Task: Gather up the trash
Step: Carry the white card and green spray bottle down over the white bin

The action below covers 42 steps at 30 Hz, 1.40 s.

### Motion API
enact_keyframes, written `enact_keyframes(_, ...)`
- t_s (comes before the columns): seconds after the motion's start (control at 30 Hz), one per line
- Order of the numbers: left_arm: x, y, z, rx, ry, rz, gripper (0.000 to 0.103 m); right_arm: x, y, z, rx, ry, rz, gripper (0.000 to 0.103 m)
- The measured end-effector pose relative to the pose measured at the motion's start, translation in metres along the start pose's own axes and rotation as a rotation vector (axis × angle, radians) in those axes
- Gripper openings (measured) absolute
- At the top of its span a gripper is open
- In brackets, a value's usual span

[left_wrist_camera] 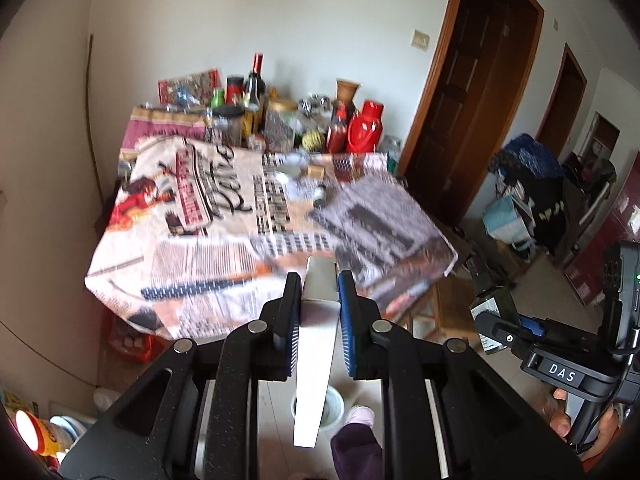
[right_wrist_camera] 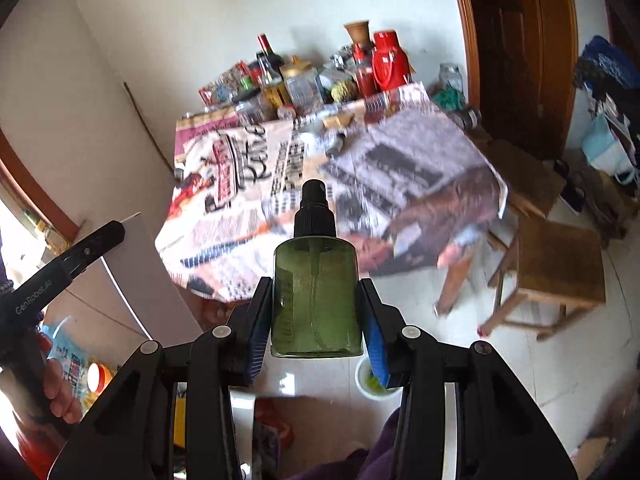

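My left gripper [left_wrist_camera: 319,280] is shut on a flat white box [left_wrist_camera: 316,344], held edge-on above the floor in front of the table. The box also shows in the right wrist view [right_wrist_camera: 132,280]. My right gripper [right_wrist_camera: 316,280] is shut on a green spray bottle [right_wrist_camera: 316,300] with a black pump top, held upright. The bottle also shows at the right of the left wrist view [left_wrist_camera: 490,312]. A small white bin [right_wrist_camera: 374,380] stands on the floor below both grippers; it also shows in the left wrist view [left_wrist_camera: 334,408].
A table [left_wrist_camera: 256,216] covered with a newspaper-print cloth stands ahead, with bottles, jars and a red thermos [left_wrist_camera: 364,128] at its back. Small items [left_wrist_camera: 316,184] lie mid-table. Wooden stools [right_wrist_camera: 556,276] stand to the right. A brown door [left_wrist_camera: 468,92] and piled bags [left_wrist_camera: 528,184] are at right.
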<state>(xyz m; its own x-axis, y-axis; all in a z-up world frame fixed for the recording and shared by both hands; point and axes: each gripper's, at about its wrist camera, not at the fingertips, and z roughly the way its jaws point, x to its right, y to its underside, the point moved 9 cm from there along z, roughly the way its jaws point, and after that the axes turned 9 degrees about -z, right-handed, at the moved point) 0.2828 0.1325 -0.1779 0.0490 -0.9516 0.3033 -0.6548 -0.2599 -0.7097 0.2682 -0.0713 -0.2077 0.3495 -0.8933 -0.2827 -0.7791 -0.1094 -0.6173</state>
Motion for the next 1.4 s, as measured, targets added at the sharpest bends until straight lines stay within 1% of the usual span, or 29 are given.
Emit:
enact_keyframes(0.2,-0.003,0.039,0.018,-0.097,0.022,-0.037,0.017,0.004,0.029,0.006,-0.073,0.022,0.006,0.038)
enact_keyframes(0.3,-0.004,0.057,0.032,-0.140,0.024,-0.046,0.017,0.010,0.045,0.017,-0.120,0.028,0.007,0.038)
enact_keyframes(0.4,-0.004,0.079,0.056,-0.196,0.027,-0.062,0.017,0.018,0.060,0.035,-0.163,0.028,0.012,0.038)
enact_keyframes(0.5,-0.004,0.106,0.088,-0.263,0.026,-0.083,0.017,0.026,0.075,0.056,-0.202,0.026,0.011,0.038)
enact_keyframes(0.57,-0.003,0.120,0.107,-0.293,0.020,-0.089,0.017,0.032,0.087,0.073,-0.228,0.018,0.016,0.038)
enact_keyframes(0.6,-0.003,0.128,0.118,-0.308,0.013,-0.090,0.017,0.034,0.096,0.079,-0.287,0.016,0.039,0.038)
enact_keyframes(0.67,-0.005,0.145,0.140,-0.334,-0.001,-0.098,0.017,0.042,0.110,0.098,-0.317,0.004,0.038,0.038)
enact_keyframes(0.7,-0.006,0.155,0.153,-0.349,-0.011,-0.107,0.017,0.045,0.109,0.107,-0.260,-0.007,0.016,0.038)
enact_keyframes(0.93,-0.025,0.207,0.226,-0.398,-0.064,-0.172,0.017,0.078,0.145,0.178,-0.322,-0.047,-0.025,0.038)
enact_keyframes(1.1,-0.042,0.252,0.282,-0.432,-0.101,-0.215,0.017,0.105,0.174,0.229,-0.358,-0.065,-0.040,0.039)
enact_keyframes(1.3,-0.066,0.309,0.352,-0.476,-0.116,-0.281,0.017,0.129,0.220,0.295,-0.417,-0.095,-0.054,0.038)
enact_keyframes(1.4,-0.078,0.333,0.386,-0.489,-0.132,-0.293,0.017,0.135,0.243,0.329,-0.449,-0.111,-0.061,0.039)
